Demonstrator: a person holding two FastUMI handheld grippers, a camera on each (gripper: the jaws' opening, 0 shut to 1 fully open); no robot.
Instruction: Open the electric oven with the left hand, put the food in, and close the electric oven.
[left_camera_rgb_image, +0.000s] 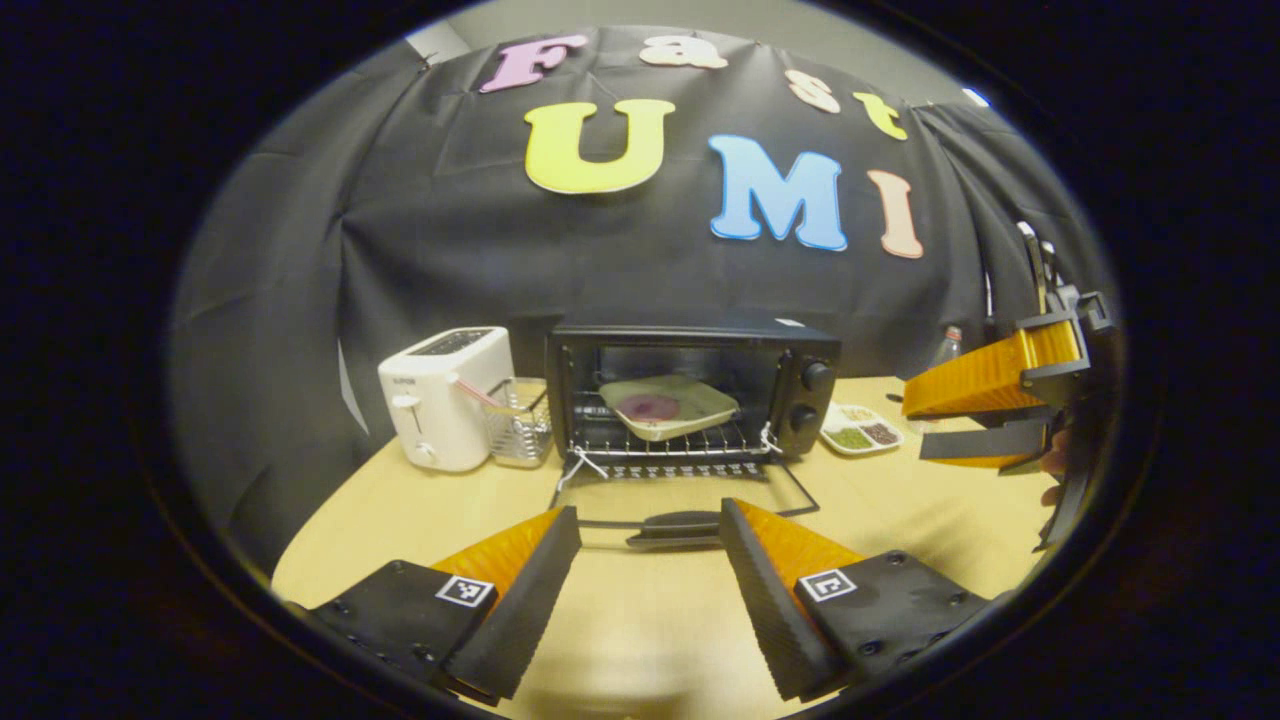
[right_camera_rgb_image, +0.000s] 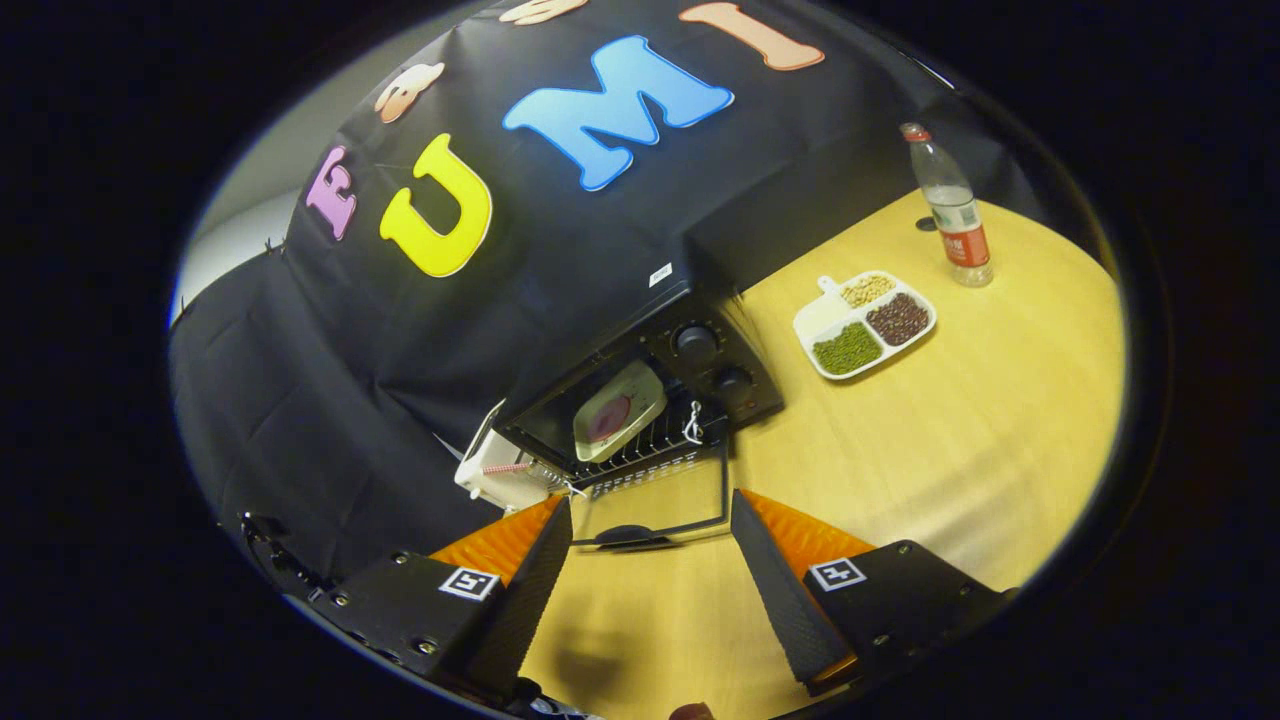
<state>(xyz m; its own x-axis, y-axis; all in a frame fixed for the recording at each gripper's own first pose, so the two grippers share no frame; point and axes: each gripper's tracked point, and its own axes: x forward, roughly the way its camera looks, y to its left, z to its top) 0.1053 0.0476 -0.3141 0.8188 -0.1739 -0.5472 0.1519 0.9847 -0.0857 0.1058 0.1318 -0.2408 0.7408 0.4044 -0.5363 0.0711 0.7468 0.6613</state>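
Left gripper (left_camera_rgb_image: 650, 560) and right gripper (right_camera_rgb_image: 650, 560) hover open before the oven (left_camera_rgb_image: 690, 400), door (left_camera_rgb_image: 690, 495) down, plate (left_camera_rgb_image: 665, 405) inside.

Both views face the open oven (left_camera_rgb_image: 690, 400) nearby.

A white toaster (left_camera_rgb_image: 447, 397) stands upright on the wooden table (left_camera_rgb_image: 640, 620), near the back wall of black cloth (left_camera_rgb_image: 450, 230). Just beside it sits a small clear container (left_camera_rgb_image: 518, 420) with a red-and-white straw (left_camera_rgb_image: 478, 392) leaning out of it (what else it holds is too small to tell). Farther along the tabletop lies a white divided tray (right_camera_rgb_image: 866, 322), its compartments filled with green, dark and pale beans. Beyond it, apart, a clear plastic bottle (right_camera_rgb_image: 952, 205) stands upright.
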